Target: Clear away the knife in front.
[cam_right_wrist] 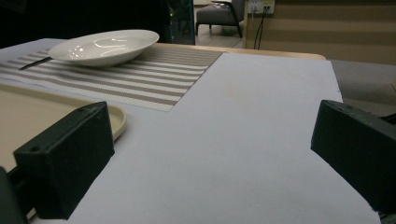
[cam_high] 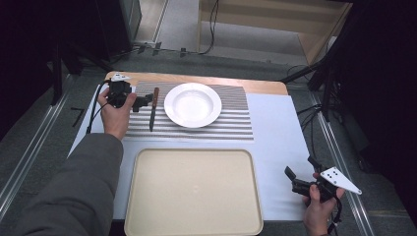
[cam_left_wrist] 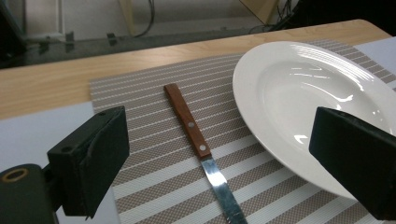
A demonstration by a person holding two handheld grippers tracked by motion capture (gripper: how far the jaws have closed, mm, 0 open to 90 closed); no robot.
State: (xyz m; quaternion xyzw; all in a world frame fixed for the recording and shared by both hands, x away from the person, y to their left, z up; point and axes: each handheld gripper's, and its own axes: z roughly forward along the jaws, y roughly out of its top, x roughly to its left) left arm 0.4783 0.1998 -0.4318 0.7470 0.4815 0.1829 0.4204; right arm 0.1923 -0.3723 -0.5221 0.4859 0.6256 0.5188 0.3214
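Observation:
A knife (cam_high: 153,108) with a brown wooden handle lies on the striped placemat (cam_high: 231,123), just left of a white deep plate (cam_high: 193,104). My left gripper (cam_high: 142,103) hovers low at the knife's left side, open, with the jaws pointing at the handle. In the left gripper view the knife (cam_left_wrist: 189,123) lies on the mat between my left gripper's (cam_left_wrist: 224,158) wide jaws, untouched, and the plate (cam_left_wrist: 303,93) is at the right. My right gripper (cam_high: 299,167) stands open over the white sheet at the front right, with nothing between its jaws (cam_right_wrist: 210,163).
A beige tray (cam_high: 192,191) lies at the table's front middle, with its corner (cam_right_wrist: 28,121) near my right gripper. A white sheet (cam_high: 275,147) covers the table under the mat. The plate (cam_right_wrist: 105,46) is far ahead in the right gripper view. Cables cross the floor beyond.

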